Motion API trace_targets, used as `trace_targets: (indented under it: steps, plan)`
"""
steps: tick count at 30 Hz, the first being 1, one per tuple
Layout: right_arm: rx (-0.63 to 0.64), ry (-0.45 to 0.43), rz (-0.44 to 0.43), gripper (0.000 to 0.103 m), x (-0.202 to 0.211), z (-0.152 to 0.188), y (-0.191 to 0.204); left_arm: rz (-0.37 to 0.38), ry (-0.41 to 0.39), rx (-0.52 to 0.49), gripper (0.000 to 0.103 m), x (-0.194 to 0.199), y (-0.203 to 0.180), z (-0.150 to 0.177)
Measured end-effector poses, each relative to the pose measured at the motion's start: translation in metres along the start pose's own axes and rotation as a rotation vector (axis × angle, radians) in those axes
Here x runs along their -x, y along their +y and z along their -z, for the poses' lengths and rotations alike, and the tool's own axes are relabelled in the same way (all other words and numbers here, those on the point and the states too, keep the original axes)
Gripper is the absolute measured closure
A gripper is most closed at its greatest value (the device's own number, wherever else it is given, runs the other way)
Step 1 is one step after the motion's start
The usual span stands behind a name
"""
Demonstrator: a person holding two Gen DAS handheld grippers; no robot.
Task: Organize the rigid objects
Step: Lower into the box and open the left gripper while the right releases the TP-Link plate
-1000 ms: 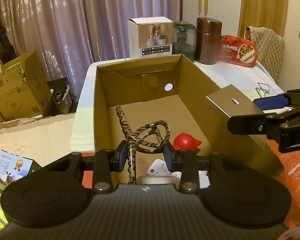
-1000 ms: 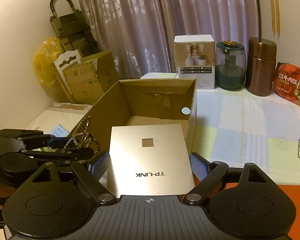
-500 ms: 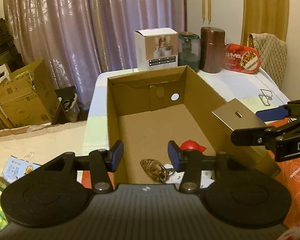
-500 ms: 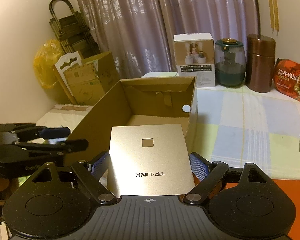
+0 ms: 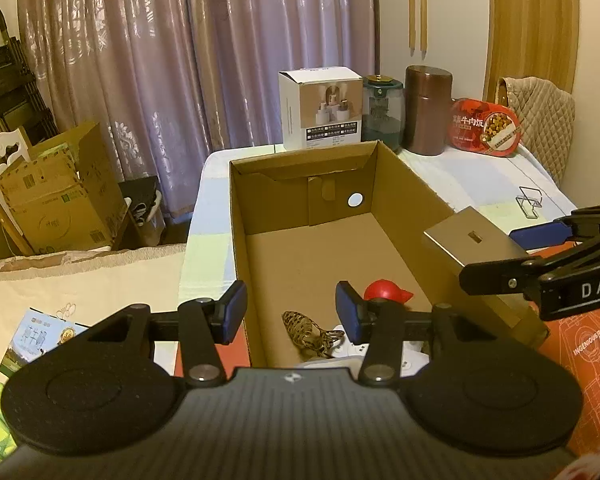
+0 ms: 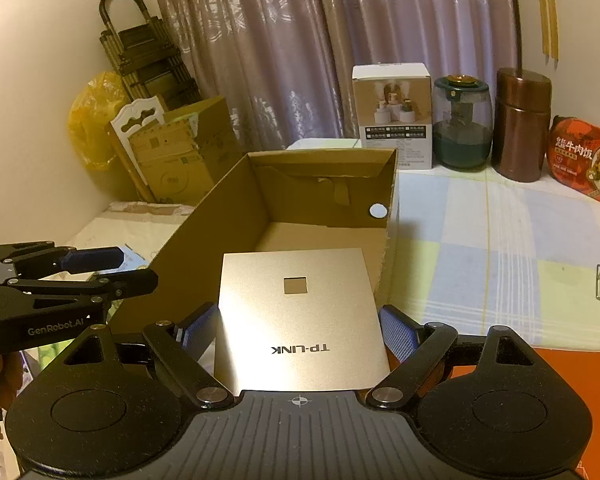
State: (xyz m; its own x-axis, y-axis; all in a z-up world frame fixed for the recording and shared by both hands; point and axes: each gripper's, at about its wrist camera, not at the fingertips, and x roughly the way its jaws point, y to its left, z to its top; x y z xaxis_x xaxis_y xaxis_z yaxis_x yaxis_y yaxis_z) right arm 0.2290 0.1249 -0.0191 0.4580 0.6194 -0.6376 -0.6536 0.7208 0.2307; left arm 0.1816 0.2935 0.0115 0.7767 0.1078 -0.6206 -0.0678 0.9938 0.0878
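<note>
Cardboard box (image 5: 300, 248) is where we gather the rigid things, and in the left wrist view it stands open on the checked tablecloth (image 5: 472, 176) with most of its floor bare. At its near end lie a patterned strap (image 5: 304, 330), a red cap-shaped piece (image 5: 384, 291) and something white that we cannot identify. Our left gripper (image 5: 290, 314) hangs above them; its jaws have just been opening and now stand apart with nothing between the pads, the strap lying loose on the box floor below. At the right of this view our right gripper (image 5: 540, 256) holds the gold TP-LINK box (image 5: 470, 242) over the box's right wall, likely poised to go in next.

From the right wrist view, the TP-LINK box (image 6: 300, 320) sits between the blue pads (image 6: 396, 332), gripped by its two side edges and held flat, label up, its far edge just over the cardboard box's (image 6: 220, 224) near rim. The jaws stand wide because the carton is wide. The left gripper (image 6: 112, 272) shows at the left, by the box's left wall.
</note>
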Motion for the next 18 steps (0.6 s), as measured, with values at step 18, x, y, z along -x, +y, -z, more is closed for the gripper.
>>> trace_targets:
  steps: [18]
  plan:
    - [-0.082, -0.007, -0.019, 0.019, 0.002, 0.0, -0.006, 0.01, 0.004, 0.007, 0.06, 0.002, 0.0, 0.002]
